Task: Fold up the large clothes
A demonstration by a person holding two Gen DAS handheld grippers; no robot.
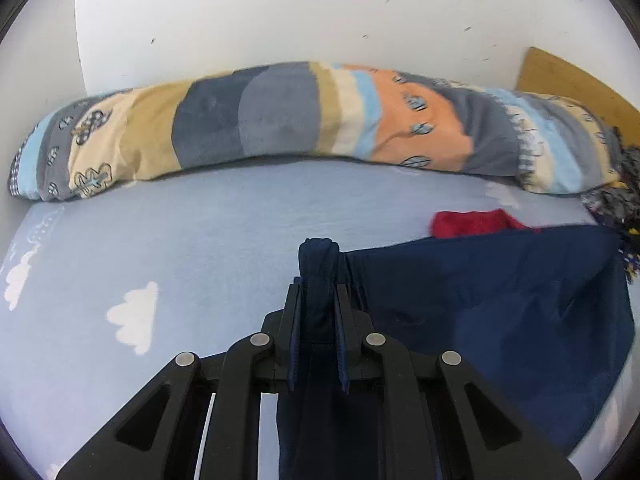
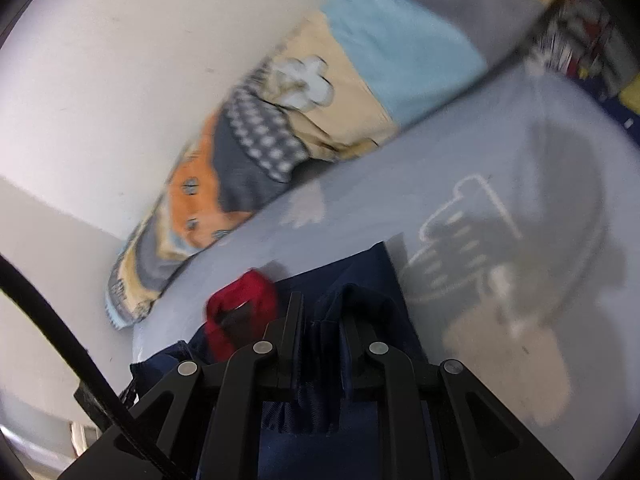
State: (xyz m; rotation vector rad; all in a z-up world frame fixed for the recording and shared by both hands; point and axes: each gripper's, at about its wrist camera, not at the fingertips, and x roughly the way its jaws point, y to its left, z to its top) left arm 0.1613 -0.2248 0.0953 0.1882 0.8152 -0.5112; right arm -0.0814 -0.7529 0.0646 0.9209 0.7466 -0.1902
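A dark navy garment [image 1: 500, 292] lies on the light blue bed sheet [image 1: 200, 232], spread to the right of my left gripper [image 1: 318, 292]. My left gripper is shut on a bunched edge of the navy garment, which hangs down between the fingers. In the right wrist view my right gripper [image 2: 320, 316] is shut on another bunched edge of the same navy garment [image 2: 352, 280], held above the sheet [image 2: 480, 152]. A red piece of cloth [image 1: 476, 222] lies by the garment's far edge; it also shows in the right wrist view [image 2: 244, 304].
A long patchwork pillow [image 1: 300, 120] lies along the white wall [image 1: 280, 12] at the back of the bed. A wooden headboard [image 1: 572, 80] and a dark patterned cloth [image 1: 616, 200] are at the far right. A black cable [image 2: 60, 336] crosses the right wrist view.
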